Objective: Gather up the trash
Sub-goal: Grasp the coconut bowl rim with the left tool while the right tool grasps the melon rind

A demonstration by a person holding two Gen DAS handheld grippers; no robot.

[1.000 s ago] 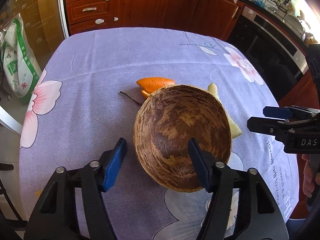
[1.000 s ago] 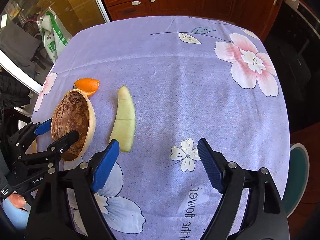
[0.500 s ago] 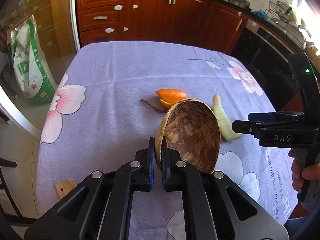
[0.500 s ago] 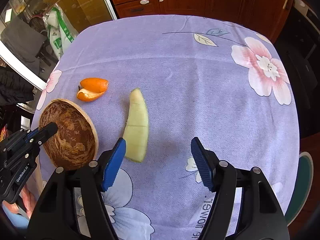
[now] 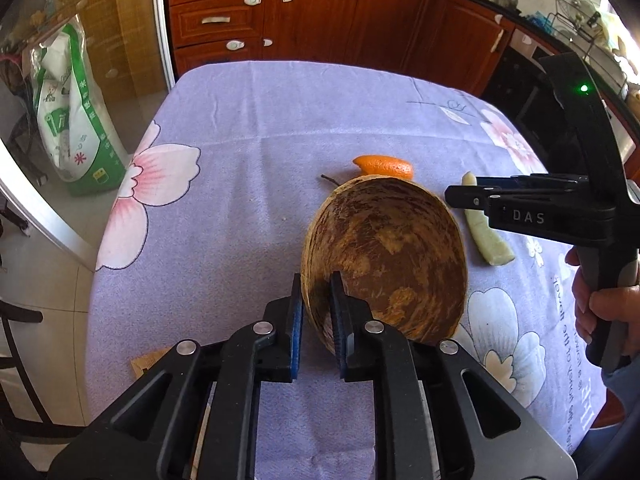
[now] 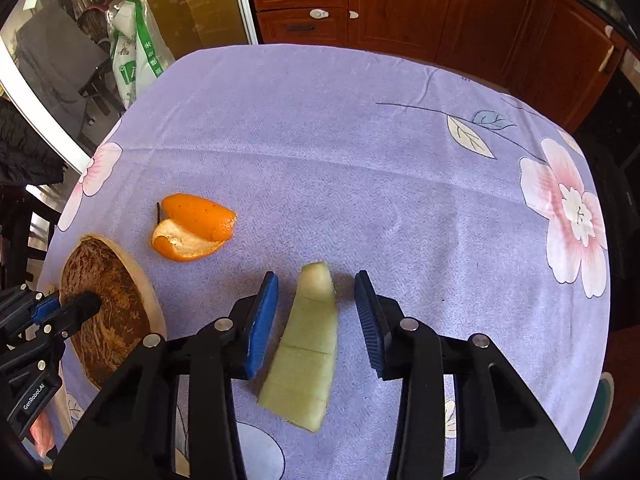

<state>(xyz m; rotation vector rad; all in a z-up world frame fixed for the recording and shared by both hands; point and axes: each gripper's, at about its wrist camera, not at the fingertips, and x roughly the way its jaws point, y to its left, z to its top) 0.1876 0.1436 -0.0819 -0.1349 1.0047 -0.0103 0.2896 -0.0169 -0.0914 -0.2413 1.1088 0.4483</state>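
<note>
Brown coconut-shell bowl (image 5: 384, 256) sits tilted on the lilac tablecloth (image 5: 248, 128), its near rim clamped by the left gripper (image 5: 316, 312). Right gripper (image 6: 316, 312) (jaws just closing, not yet touching) straddles the pale melon rind (image 6: 308, 344), orange peel (image 6: 196, 226) nearby.

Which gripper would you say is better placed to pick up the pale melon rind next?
Right. The right gripper already straddles the melon rind, its pads just closing in but not touching yet. The left gripper is clamped on the coconut shell rim.
</note>
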